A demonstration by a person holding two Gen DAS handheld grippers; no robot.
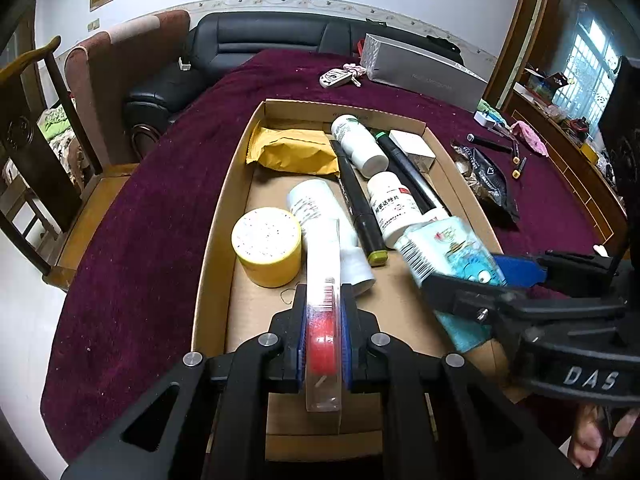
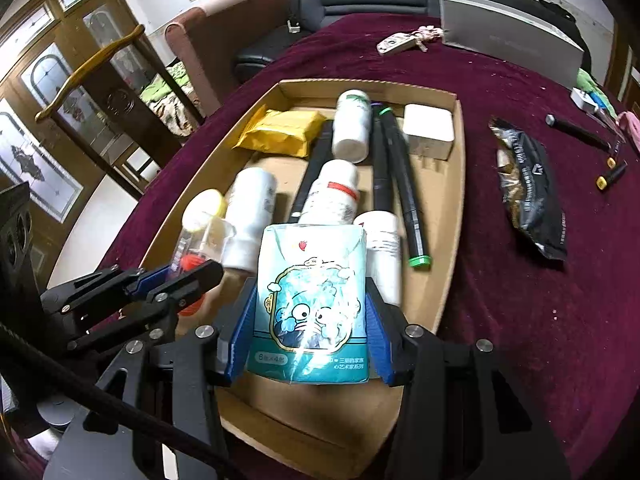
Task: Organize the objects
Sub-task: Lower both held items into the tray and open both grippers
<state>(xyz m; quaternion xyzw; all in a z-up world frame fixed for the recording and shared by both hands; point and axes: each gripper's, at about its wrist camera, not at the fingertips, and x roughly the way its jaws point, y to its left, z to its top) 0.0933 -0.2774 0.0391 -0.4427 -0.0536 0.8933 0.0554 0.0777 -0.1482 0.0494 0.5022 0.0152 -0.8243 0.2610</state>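
A shallow cardboard box point(image 1: 216, 216) point(image 2: 452, 208) lies on the maroon tablecloth. It holds white bottles point(image 1: 358, 144), black markers point(image 1: 358, 204), a yellow padded envelope point(image 1: 294, 150), a yellow-rimmed tape roll point(image 1: 267, 246) and a small white box point(image 1: 412, 146). My left gripper point(image 1: 324, 304) is shut on a clear plastic case with a red spool point(image 1: 323, 320), held over the box's near end. My right gripper point(image 2: 310, 320) is shut on a light-blue tissue pack point(image 2: 310, 304), held over the box; it also shows in the left wrist view point(image 1: 452, 252).
On the cloth right of the box lie a black snack bag point(image 2: 528, 192), loose markers point(image 2: 576, 132) and a pink item point(image 1: 530, 136). A silver long box point(image 1: 424, 68) and a key fob point(image 1: 336, 77) lie at the far edge. A black sofa and chairs stand beyond.
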